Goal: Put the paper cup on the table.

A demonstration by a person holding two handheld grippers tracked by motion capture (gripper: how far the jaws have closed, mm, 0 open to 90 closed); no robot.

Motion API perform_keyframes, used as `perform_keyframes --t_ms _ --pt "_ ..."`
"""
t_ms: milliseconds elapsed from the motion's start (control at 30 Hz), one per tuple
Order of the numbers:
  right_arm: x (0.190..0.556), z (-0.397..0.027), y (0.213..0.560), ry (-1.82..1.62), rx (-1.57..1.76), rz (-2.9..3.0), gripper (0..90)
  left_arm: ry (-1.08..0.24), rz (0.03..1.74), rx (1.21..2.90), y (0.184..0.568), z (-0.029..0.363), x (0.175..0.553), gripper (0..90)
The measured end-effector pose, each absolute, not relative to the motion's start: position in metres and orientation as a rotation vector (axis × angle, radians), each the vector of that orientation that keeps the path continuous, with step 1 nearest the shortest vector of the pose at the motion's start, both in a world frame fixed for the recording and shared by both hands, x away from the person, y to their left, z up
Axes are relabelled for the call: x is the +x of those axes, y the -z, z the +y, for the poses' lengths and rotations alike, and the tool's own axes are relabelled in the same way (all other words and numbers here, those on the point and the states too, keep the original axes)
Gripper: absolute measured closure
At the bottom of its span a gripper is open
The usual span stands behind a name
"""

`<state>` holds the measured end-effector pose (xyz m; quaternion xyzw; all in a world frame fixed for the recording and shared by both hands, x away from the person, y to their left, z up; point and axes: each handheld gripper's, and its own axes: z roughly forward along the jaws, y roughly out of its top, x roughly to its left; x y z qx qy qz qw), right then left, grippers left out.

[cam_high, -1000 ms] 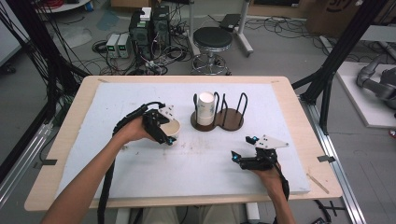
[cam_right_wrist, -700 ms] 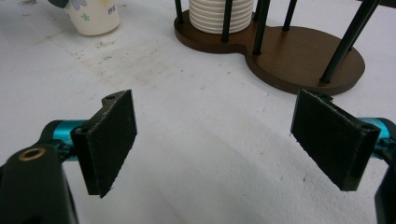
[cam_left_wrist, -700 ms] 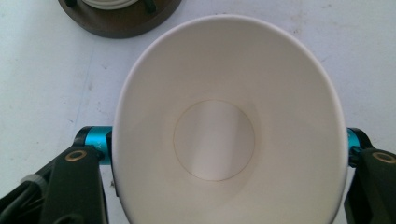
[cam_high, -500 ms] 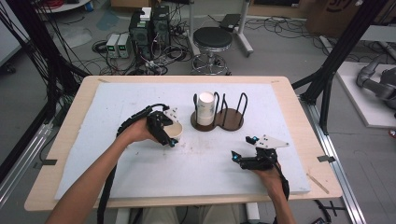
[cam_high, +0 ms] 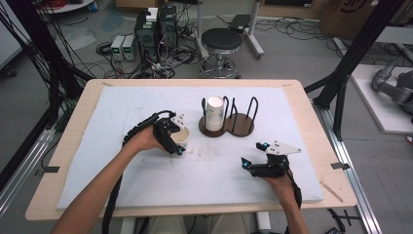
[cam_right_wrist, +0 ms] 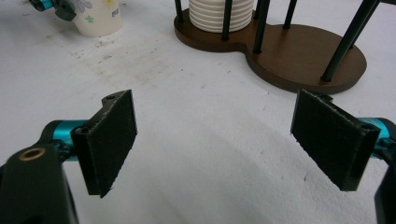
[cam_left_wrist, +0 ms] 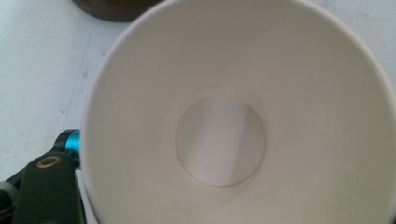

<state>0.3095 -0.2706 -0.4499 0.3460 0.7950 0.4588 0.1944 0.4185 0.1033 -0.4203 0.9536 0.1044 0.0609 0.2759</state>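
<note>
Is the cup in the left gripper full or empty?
Empty. The left gripper view looks straight into the cup, and its bare white bottom shows, with nothing inside.

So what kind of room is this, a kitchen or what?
More likely a lab or workshop for recording robot-style tasks. The person's left gripper holds a paper cup over a padded table, with computer boxes and loose cables on the floor behind.

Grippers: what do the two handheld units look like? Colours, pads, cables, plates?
Both are black with teal metal fittings. The right gripper has flat, rough black pads, a brass screw and a grey triangular plate on top. The left gripper trails a black cable. Forearms are bare, no sleeves.
</note>
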Motion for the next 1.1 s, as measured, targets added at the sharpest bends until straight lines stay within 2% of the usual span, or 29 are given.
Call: perform_keyframes --t_ms 300,567,733,1100 --pt "0.310 -0.271 0.450 -1.291 0.962 2.228 14.9 -0.110 0.302 2.548 0.418 0.107 0.418 19.2" --pt "0.310 -0.271 0.450 -1.292 0.966 2.240 15.0 -0.127 0.374 2.460 0.416 0.136 0.405 19.4" --pt "0.309 -0.271 0.450 -1.286 0.948 2.230 14.9 -0.163 0.443 2.375 0.414 0.167 0.385 19.1" --pt "0.308 -0.271 0.450 -1.298 0.945 2.225 14.9 -0.245 0.542 2.174 0.425 0.204 0.339 18.3"
